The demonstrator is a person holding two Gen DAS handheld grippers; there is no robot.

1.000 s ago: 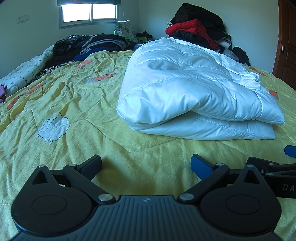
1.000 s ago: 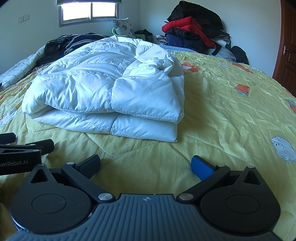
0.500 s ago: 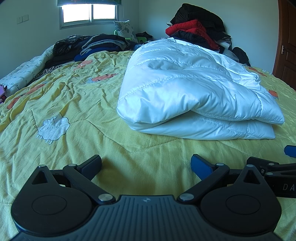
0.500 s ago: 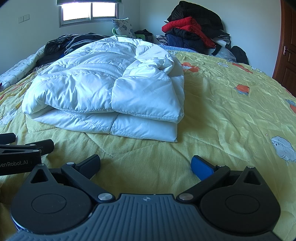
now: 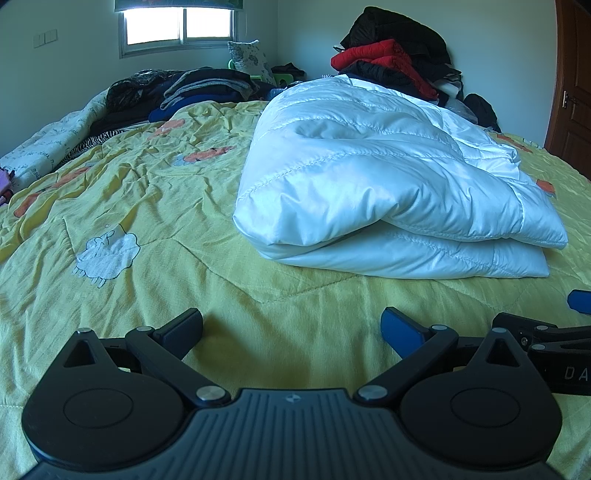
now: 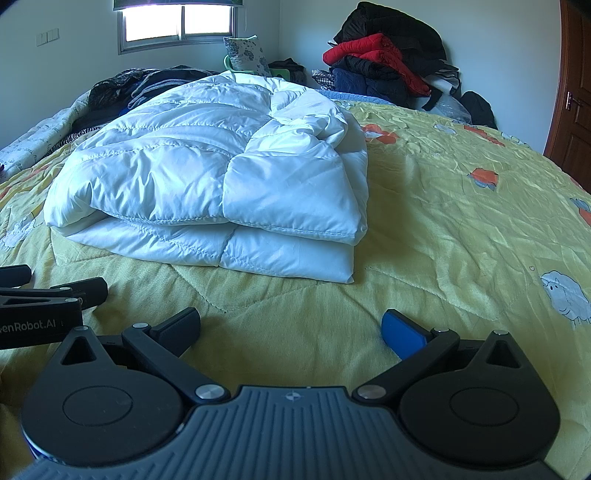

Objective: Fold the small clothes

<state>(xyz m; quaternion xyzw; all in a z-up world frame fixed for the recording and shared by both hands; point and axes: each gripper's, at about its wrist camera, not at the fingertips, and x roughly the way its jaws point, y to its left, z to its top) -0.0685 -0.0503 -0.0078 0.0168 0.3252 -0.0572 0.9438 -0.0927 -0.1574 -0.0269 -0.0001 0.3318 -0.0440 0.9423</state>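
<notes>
Jacket (image 5: 388, 192) folded, ahead of both open jaws

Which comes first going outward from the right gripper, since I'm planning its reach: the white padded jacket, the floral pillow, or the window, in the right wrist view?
From the right gripper:
1. White padded jacket, folded, ahead-left on the bed.
2. Floral pillow, behind it.
3. Window, on the back wall.
</notes>
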